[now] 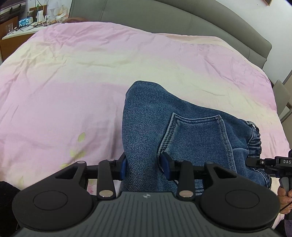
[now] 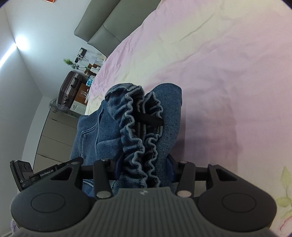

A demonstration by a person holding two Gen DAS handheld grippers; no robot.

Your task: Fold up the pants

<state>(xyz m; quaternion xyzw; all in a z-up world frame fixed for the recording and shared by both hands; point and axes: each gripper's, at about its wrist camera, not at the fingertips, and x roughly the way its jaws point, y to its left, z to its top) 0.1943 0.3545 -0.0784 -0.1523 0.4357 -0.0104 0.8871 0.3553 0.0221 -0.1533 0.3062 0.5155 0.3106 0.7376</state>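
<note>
The pants (image 1: 182, 131), blue denim with a patch pocket (image 1: 197, 134) facing up, occupy the lower centre of the left wrist view, bunched and lifted partly clear of the bed (image 1: 73, 82). The left hand-held gripper (image 1: 144, 164) pinches a thick fold of denim beside the pocket, its blue pads pressed against the cloth on both sides. In the right wrist view, the right hand-held gripper (image 2: 144, 169) clamps the gathered elastic waistband (image 2: 140, 127), whose ruffled edges stand up at mid-frame. In my judgement, the two grips are set apart along the garment so that it can be carried as one bundle and laid flat for folding. The pink duvet fills the rest of both views; the grey headboard (image 1: 164, 16) lies at the top.
</note>
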